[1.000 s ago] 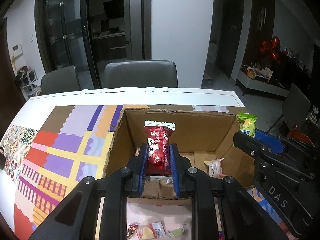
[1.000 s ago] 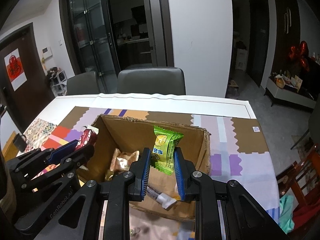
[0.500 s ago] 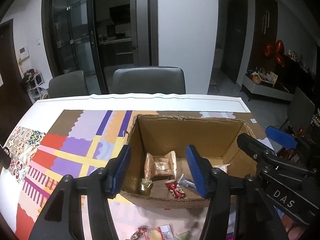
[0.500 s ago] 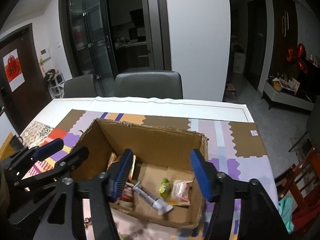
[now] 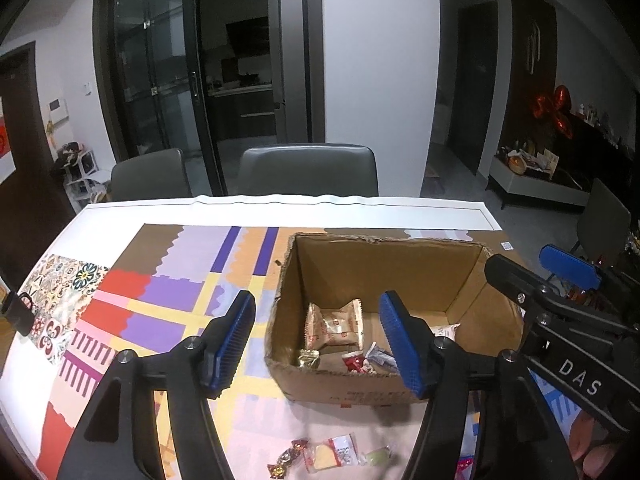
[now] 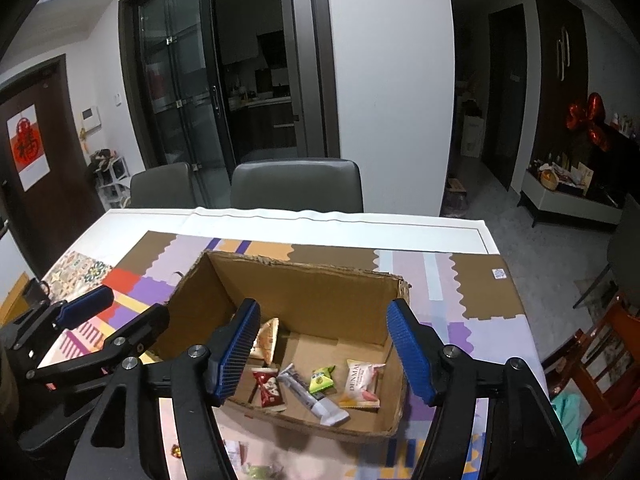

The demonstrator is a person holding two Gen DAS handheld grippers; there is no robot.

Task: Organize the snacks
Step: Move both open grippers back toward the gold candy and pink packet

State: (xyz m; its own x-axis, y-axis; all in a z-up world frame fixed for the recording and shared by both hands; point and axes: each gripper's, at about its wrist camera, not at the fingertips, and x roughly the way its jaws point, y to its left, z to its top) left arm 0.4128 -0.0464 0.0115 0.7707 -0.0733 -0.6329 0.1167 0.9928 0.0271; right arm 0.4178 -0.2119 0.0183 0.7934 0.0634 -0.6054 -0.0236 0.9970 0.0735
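Observation:
An open cardboard box (image 5: 384,264) (image 6: 304,280) stands on the patterned tablecloth. Inside lie several snack packets: a red packet (image 6: 269,389), a green packet (image 6: 321,378), a white-pink packet (image 6: 360,382), a grey stick packet (image 6: 304,394) and a beige packet (image 5: 334,326). My left gripper (image 5: 318,340) is open and empty above the box's near left part. My right gripper (image 6: 326,354) is open and empty above the box. Loose candies (image 5: 332,450) lie on the cloth in front of the box.
The white table (image 5: 280,204) carries a colourful cloth (image 5: 160,292). Two grey chairs (image 5: 308,170) stand behind the table's far edge. A small dark object (image 5: 18,314) sits at the left table edge. A red chair (image 6: 600,344) stands at the right.
Both grippers opened and dropped their packets: the red one and the green one now lie in the box. Both grippers have pulled back and up from the box.

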